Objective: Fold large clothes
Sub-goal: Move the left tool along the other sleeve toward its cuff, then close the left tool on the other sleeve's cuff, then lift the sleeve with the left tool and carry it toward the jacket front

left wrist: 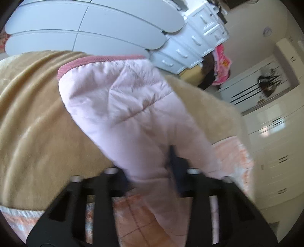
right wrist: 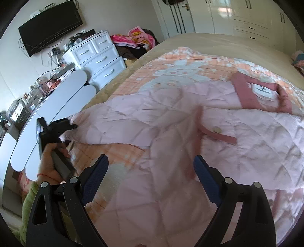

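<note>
A pale pink quilted jacket (right wrist: 190,117) lies spread on the bed's peach quilt (right wrist: 171,62), its dark pink collar (right wrist: 245,91) at the far right. In the left wrist view one sleeve (left wrist: 117,98) runs up from my left gripper (left wrist: 150,171) to a ribbed dark pink cuff (left wrist: 76,64) over a tan blanket (left wrist: 28,114). That gripper is shut on the sleeve. The right wrist view shows the left gripper (right wrist: 68,133) pinching the same sleeve's edge at the left, a hand (right wrist: 49,167) holding it. My right gripper (right wrist: 150,161) stands open just over the jacket's near part.
A white rounded footboard (right wrist: 47,106) borders the bed on the left. Behind it are white drawers (right wrist: 98,57), a wall TV (right wrist: 51,24) and a heap of pink and dark clothes (right wrist: 136,38). White wardrobes (right wrist: 247,17) line the far wall.
</note>
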The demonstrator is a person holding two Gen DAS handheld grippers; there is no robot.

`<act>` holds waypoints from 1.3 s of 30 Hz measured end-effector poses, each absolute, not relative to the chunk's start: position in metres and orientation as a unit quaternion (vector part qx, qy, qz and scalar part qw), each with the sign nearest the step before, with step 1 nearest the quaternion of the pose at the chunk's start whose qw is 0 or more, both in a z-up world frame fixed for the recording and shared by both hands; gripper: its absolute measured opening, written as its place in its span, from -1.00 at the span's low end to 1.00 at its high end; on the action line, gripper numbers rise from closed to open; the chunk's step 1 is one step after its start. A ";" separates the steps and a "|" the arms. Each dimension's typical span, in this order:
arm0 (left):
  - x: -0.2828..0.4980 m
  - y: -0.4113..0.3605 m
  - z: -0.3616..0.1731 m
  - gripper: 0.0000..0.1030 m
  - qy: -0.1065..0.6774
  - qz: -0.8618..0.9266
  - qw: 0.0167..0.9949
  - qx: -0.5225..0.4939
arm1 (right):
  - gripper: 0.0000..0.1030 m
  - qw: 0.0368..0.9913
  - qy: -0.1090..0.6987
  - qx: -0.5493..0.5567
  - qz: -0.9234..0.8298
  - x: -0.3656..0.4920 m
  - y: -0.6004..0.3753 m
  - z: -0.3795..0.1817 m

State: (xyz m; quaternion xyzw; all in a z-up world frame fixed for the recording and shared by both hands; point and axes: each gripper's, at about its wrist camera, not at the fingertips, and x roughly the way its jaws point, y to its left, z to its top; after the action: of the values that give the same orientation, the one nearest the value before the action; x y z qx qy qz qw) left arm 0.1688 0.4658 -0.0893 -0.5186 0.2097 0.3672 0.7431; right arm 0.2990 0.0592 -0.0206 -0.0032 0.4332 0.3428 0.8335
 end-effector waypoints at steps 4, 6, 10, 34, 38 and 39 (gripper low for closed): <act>0.162 0.453 -0.047 -0.81 0.171 0.340 0.780 -0.497 | 0.75 0.839 0.428 0.011 0.335 0.299 0.042 -0.016; 0.163 0.442 -0.024 -0.81 0.153 0.322 0.801 -0.482 | 0.75 0.842 0.426 0.017 0.331 0.298 0.033 -0.014; 0.165 0.414 0.021 -0.84 0.125 0.287 0.841 -0.441 | 0.75 0.844 0.427 0.027 0.324 0.297 0.014 -0.014; 0.189 0.279 0.119 -0.85 0.078 0.121 0.936 -0.323 | 0.75 0.866 0.414 0.137 0.245 0.272 -0.123 -0.010; 0.193 0.265 0.123 -0.85 0.080 0.101 0.942 -0.310 | 0.75 0.883 0.405 0.116 0.206 0.264 -0.134 -0.010; 0.194 0.260 0.125 -0.85 0.080 0.094 0.944 -0.306 | 0.75 0.885 0.403 0.112 0.204 0.262 -0.135 -0.010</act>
State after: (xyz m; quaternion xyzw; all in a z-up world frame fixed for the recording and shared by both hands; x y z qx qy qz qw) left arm 0.1938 0.2602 0.1247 -0.3063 0.0803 0.0939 0.9439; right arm 0.2616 -0.1347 -0.0097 0.1124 0.4030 0.2042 0.8850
